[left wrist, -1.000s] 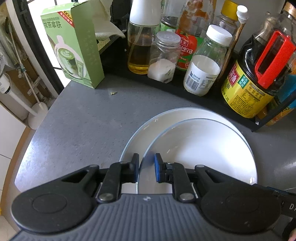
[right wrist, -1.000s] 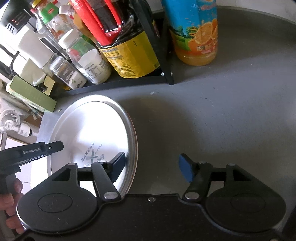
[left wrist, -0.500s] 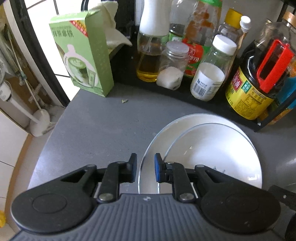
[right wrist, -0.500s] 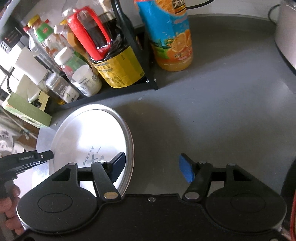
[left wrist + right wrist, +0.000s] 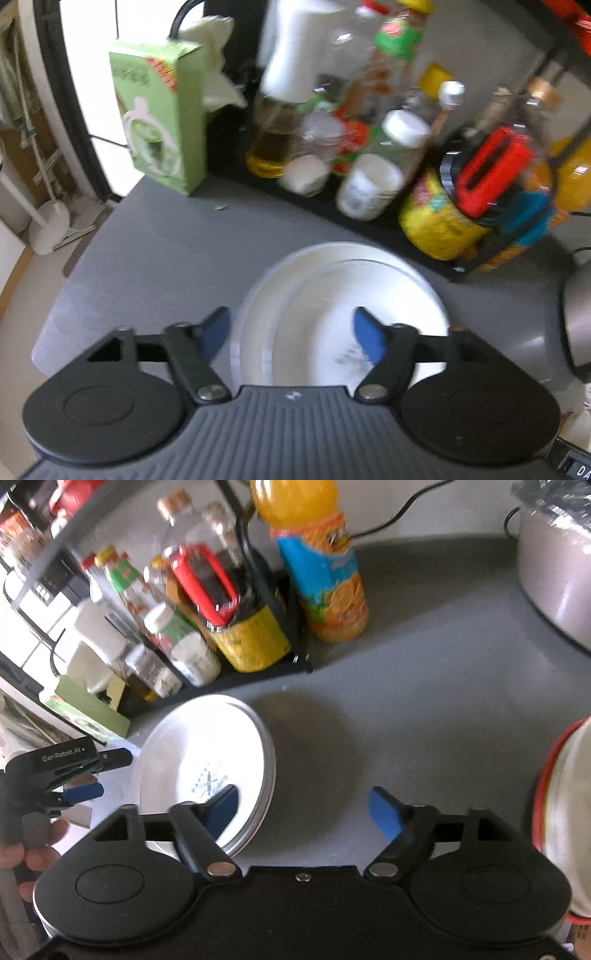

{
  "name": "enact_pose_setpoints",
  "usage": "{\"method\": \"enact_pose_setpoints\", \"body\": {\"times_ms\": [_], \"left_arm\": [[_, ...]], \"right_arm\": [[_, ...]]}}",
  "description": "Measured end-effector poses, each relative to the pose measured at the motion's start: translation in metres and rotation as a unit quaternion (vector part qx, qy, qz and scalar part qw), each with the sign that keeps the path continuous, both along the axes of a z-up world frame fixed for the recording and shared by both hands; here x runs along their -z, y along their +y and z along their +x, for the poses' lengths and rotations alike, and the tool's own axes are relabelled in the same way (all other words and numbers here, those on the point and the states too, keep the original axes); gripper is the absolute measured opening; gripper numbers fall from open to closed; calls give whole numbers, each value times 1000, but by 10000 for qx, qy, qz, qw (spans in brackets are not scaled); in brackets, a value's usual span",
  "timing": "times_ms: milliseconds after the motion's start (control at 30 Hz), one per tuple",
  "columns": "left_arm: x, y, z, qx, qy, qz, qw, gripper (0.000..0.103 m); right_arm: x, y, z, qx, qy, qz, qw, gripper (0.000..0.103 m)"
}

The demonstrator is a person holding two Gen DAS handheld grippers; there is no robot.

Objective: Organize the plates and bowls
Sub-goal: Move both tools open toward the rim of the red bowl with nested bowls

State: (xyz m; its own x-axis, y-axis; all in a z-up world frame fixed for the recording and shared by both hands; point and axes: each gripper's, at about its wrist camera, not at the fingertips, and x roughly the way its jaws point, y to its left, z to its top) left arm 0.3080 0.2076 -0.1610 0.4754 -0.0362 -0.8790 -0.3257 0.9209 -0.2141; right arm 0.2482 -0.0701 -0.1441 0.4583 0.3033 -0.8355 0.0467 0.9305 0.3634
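Note:
Two white plates [image 5: 332, 295] lie stacked on the grey counter [image 5: 166, 251], the smaller on top; in the right wrist view the stack [image 5: 207, 760] shows a printed logo. My left gripper [image 5: 291, 332] is open and empty, raised just above the stack's near edge, and it also shows at the left of the right wrist view [image 5: 92, 775]. My right gripper [image 5: 303, 812] is open and empty, above the counter to the right of the stack. A red-rimmed bowl [image 5: 561, 819] sits at the right edge.
A black rack [image 5: 258, 664] of sauce bottles and jars stands behind the plates. A green box [image 5: 162, 125] stands at the back left, an orange juice bottle [image 5: 317, 565] beside the rack, a grey cooker [image 5: 554, 561] at the far right. The counter's edge is left.
My left gripper has opened, let go of the plate's rim and pulled up and back. The plates now lie flat. My right gripper has lifted and drawn back to the right.

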Motion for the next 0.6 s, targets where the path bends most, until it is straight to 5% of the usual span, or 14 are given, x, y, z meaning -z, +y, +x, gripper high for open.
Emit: {"method": "enact_pose_setpoints", "body": {"times_ms": [333,600], "left_arm": [[-46,-80,-19,341,-397,-123,9986,91],[-81,-132,-42,273,-634,109,9976,93]], "right_arm": [[-32,-66,-31,-115,-541,149,9984,103],[-48,-117,-57,-281,-882,354,9951,103]]}}
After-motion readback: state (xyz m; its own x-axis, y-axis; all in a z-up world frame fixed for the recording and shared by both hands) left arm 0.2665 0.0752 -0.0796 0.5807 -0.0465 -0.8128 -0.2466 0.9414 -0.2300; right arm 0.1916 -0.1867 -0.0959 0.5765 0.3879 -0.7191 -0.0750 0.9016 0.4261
